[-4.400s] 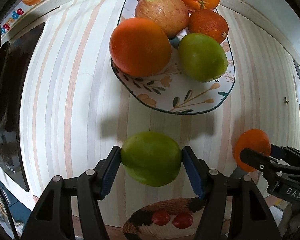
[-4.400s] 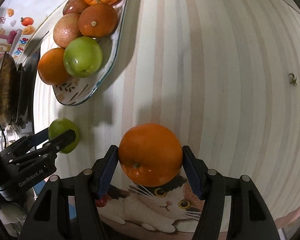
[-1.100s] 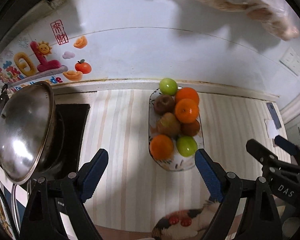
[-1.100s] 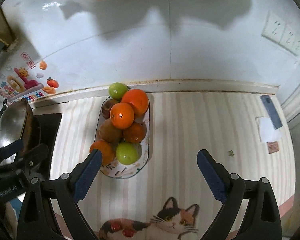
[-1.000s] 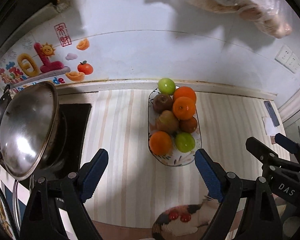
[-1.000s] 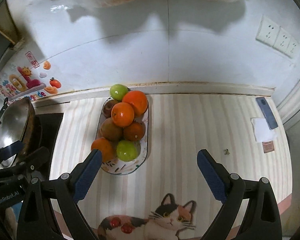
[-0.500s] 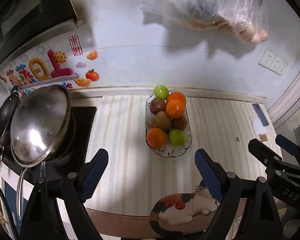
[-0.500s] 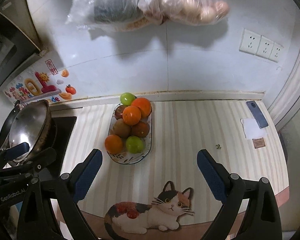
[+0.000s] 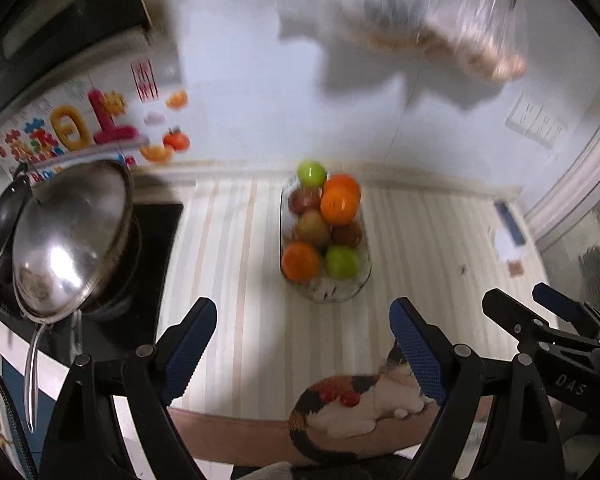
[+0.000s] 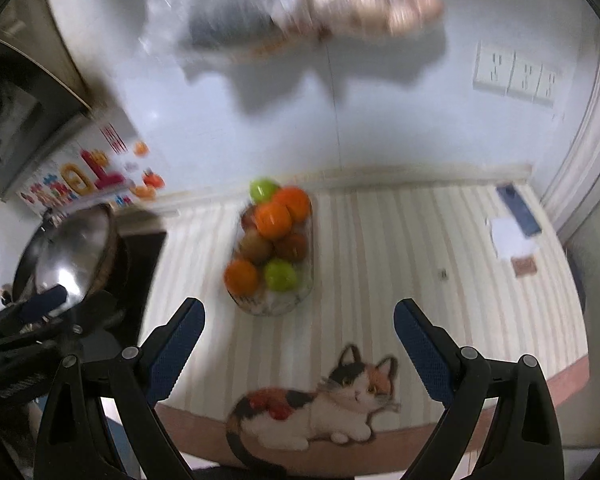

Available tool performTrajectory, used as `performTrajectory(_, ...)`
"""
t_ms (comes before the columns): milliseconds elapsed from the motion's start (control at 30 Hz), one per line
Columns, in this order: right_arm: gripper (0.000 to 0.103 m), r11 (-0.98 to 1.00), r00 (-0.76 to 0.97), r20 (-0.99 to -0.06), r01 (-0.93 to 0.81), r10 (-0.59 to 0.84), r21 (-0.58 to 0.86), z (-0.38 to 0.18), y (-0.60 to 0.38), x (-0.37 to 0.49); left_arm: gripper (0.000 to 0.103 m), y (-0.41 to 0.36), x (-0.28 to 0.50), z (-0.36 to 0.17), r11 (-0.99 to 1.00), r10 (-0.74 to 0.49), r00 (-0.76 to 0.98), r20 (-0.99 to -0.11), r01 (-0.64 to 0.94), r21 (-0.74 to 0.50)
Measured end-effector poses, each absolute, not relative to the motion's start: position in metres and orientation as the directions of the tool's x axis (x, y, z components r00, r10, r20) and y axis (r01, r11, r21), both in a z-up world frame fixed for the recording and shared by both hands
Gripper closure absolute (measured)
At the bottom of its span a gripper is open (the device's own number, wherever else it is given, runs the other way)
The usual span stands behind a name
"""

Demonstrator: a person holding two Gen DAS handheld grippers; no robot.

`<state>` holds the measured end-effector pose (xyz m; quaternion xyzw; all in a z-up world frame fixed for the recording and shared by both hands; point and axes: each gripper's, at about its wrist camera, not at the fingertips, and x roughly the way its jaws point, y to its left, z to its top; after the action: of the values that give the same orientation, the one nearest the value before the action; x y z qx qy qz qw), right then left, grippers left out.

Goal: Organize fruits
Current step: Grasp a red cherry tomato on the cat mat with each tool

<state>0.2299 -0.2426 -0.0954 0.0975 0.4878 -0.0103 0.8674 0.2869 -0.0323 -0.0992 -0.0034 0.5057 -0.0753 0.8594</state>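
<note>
An oval patterned plate (image 9: 328, 294) sits on the striped counter, piled with several fruits: oranges (image 9: 339, 204), green apples (image 9: 342, 262) and brownish-red apples. The plate also shows in the right wrist view (image 10: 274, 304). My left gripper (image 9: 302, 350) is open and empty, held high and well back from the plate. My right gripper (image 10: 296, 346) is open and empty too, equally far back. The right gripper's tips show at the right of the left wrist view (image 9: 536, 312). Both views are motion-blurred.
A steel wok lid (image 9: 68, 236) stands on a black stove at the left. Plastic bags (image 10: 300, 4) hang on the wall above. A phone (image 10: 518, 210) and paper lie at the far right. A cat picture (image 10: 320, 404) marks the counter's front edge.
Both grippers earlier held fruit, a green apple and an orange; both fruits now lie on the plate. Over the last second both open grippers have pulled up and back.
</note>
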Motion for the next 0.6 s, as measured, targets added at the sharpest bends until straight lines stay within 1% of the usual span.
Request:
performTrajectory(67,0.005,0.977,0.445,-0.891,0.133,0.092,0.167,-0.129,-0.252,0.235,0.013,-0.038,0.292,-0.124,0.988,-0.128,0.425,-0.896,0.132,-0.079)
performTrajectory(200,0.005,0.972,0.324,-0.940,0.163,0.109,0.169,-0.187,-0.266,0.239,0.013,-0.052,0.298,-0.178,0.986,-0.094,0.311,-0.946,0.159,-0.046)
performTrajectory(233,0.007,0.966,0.287,-0.948,0.172,0.137,0.191,-0.207,-0.271,0.238,0.013,-0.055,0.299,-0.192,0.986,-0.075,0.280,-0.957,0.166,-0.028)
performTrajectory(267,0.008,0.961,0.266,-0.950,0.173,0.165,0.216,-0.220,-0.273,0.237,0.014,-0.058,0.299,-0.207,0.983,-0.062,0.247,-0.967,0.181,-0.017)
performTrajectory(333,0.024,0.955,0.219,-0.954,0.171,0.204,0.243,-0.245,-0.273,0.235,0.013,-0.062,0.299,-0.237,0.979,-0.040,0.181,-0.983,0.205,-0.002)
performTrajectory(400,0.027,0.945,0.163,-0.956,0.181,0.245,0.273,-0.269,-0.273,0.232,0.015,-0.066,0.298,-0.268,0.974,-0.051,0.095,-0.994,0.225,-0.028)
performTrajectory(533,0.029,0.934,0.126,-0.952,0.194,0.278,0.299,-0.296,-0.272,0.227,0.029,-0.069,0.294,-0.316,0.968,-0.071,-0.024,-0.997,0.239,-0.075)
performTrajectory(600,0.030,0.928,0.124,-0.949,0.205,0.290,0.310,-0.300,-0.273,0.226,0.036,-0.068,0.293,-0.332,0.966,-0.120,-0.081,-0.990,0.219,-0.135)
